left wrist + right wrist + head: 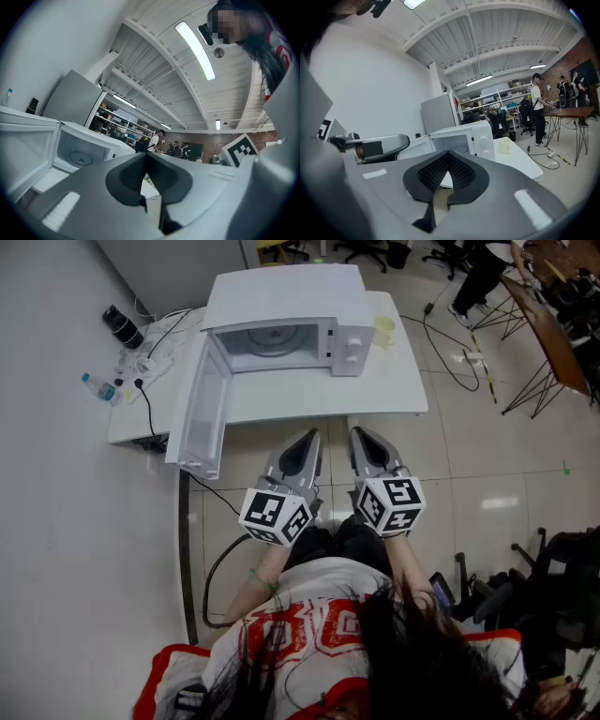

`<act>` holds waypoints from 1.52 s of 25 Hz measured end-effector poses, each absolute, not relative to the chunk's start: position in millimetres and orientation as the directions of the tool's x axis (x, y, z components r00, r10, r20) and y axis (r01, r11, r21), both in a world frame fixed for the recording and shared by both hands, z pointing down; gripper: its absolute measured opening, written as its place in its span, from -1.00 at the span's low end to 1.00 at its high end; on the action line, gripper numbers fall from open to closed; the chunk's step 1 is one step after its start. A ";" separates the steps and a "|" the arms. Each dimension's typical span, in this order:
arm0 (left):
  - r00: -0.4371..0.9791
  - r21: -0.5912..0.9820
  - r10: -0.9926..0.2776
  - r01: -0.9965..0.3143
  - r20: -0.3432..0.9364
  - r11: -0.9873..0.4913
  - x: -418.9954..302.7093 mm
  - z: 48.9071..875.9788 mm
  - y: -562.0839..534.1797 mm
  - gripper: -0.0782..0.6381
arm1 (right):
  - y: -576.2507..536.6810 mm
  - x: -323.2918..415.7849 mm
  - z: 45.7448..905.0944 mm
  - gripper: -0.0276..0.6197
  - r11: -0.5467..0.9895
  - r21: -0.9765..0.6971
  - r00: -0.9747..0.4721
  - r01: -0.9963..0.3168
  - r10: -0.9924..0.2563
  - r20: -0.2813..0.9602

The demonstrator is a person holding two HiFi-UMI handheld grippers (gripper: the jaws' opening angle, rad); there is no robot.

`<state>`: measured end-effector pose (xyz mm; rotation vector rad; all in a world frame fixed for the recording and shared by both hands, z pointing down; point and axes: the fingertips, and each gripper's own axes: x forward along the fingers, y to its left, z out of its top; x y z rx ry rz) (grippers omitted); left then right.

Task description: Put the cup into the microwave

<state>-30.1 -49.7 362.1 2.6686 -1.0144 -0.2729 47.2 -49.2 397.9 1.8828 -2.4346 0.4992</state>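
A pale yellow cup [384, 331] stands on the white table [375, 399] just right of the white microwave [286, 320], whose door [199, 409] hangs open to the left. The cavity with its glass turntable [274, 338] holds nothing. Both grippers hover short of the table's near edge, side by side. My left gripper [309, 437] is shut and empty, and so is my right gripper [361, 435]. In the right gripper view the cup [504, 145] sits beside the microwave [466, 138]; the left gripper view shows the open microwave [79, 147].
A lower white table [127, 413] at the left carries a water bottle [98, 387], a dark cylinder [122, 327] and cables. A black cable runs along the floor [202, 549]. Chairs and a desk [553, 334] stand at the far right, with people in the background.
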 end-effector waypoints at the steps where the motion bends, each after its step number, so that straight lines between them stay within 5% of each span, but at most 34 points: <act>1: 0.739 0.317 -0.669 -0.618 -0.078 -0.719 -30.2 362.1 -51.2 -0.81 | -49.8 46.7 398.3 -0.91 0.216 -0.236 -0.268 -0.947 -0.940 0.213; 19: 0.798 0.332 -0.601 -0.557 -0.039 -0.761 22.6 372.6 -80.0 -0.81 | -86.8 117.4 407.1 -0.91 0.120 -0.213 -0.169 -0.970 -0.959 0.226; 38: 0.809 0.317 -0.587 -0.554 -0.010 -0.770 164.1 380.0 -174.2 -0.81 | -218.9 261.5 444.0 -0.90 0.137 -0.141 -0.171 -0.981 -0.949 0.266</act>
